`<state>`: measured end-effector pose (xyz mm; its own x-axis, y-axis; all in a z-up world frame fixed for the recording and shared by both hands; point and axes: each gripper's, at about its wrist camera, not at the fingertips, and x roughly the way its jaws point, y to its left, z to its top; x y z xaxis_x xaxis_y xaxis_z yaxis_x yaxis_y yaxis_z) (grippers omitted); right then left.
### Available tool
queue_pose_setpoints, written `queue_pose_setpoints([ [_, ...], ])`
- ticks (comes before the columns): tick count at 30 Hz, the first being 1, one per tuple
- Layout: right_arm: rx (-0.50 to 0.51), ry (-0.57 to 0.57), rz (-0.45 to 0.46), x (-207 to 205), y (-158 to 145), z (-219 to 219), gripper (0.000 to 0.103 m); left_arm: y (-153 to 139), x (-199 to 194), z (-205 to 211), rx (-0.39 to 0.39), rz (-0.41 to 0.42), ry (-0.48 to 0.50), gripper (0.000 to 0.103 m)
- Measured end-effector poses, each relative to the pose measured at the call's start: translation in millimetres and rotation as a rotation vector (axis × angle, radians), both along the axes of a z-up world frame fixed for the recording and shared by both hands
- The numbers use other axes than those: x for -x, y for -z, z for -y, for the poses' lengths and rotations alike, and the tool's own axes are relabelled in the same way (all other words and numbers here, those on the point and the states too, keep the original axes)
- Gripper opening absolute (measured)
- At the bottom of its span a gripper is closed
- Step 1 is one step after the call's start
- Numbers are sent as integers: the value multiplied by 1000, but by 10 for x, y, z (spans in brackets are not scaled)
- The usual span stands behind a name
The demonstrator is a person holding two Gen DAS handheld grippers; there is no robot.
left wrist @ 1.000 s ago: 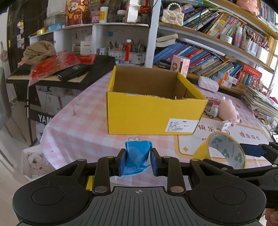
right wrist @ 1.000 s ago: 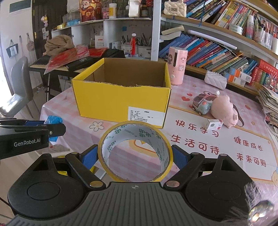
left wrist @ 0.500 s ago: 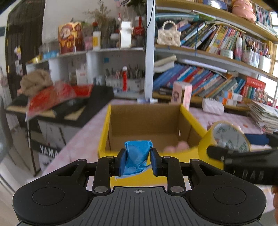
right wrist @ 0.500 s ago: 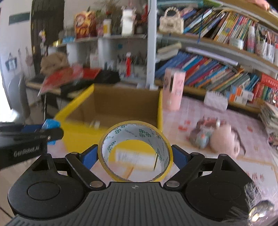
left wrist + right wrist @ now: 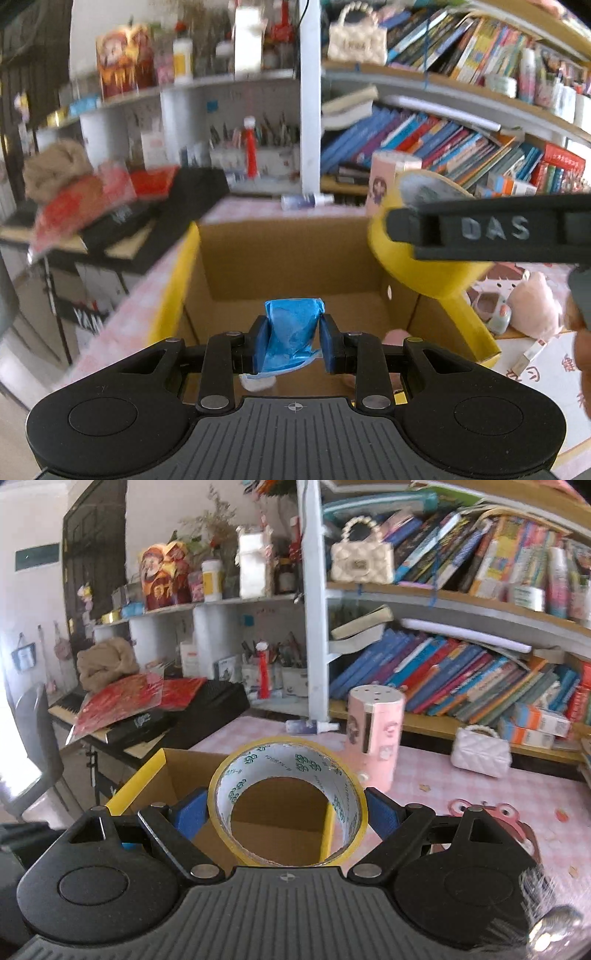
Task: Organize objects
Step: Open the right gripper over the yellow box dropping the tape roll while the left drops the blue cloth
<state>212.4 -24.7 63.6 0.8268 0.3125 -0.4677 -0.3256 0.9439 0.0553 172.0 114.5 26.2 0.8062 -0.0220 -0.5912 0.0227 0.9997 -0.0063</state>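
- The roll of tape (image 5: 288, 801) is a wide yellow ring with a white printed inner face; the right gripper (image 5: 287, 810) clamps it across its outer wall between two blue pads, its opening facing the camera, above the near rim of the box
- The blue wad (image 5: 293, 334) is crinkled and glossy, like film or a folded bag; the left gripper (image 5: 294, 341) pinches it between its narrow-set blue pads, over the open box
- The box (image 5: 288, 266) is one open cardboard carton, yellow outside, plain brown and matte inside, with square corners and a raw cut rim; something pink and something white lie on its floor, too blurred to name
- The table (image 5: 480, 794) has a pink and white checked cloth
- One pink cylinder (image 5: 375, 734) with a dotted top stands upright just behind the box
- One quilted white purse (image 5: 480, 751) sits at the table's far edge; a second, cream one (image 5: 360, 559), rests on the shelf above
- One pink plush toy (image 5: 535, 306) lies right of the box
- Rows of books (image 5: 461, 679), leaning, fill two shelves
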Motion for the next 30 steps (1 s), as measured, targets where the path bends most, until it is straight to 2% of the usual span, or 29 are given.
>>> queue_pose_setpoints([
  [7,1,-78,-113,-429,218,-226,87,178,-223,73,-13,-88,-8,28],
  [15,81,-169,-251,-747,487,-499,87,311,-366,134,-5,-177,4,28],
  [19,99,-185,-314,-826,569,-555,87,337,-388,126,8,-191,-1,29],
  [28,180,-207,-350,-856,631,-647,88,357,-374,126,24,-195,-17,31],
  [29,184,-209,-352,-860,634,-656,88,351,-358,128,22,-189,-20,34],
  [30,185,-210,-352,-858,635,-656,88,344,-352,124,20,-183,-23,41],
])
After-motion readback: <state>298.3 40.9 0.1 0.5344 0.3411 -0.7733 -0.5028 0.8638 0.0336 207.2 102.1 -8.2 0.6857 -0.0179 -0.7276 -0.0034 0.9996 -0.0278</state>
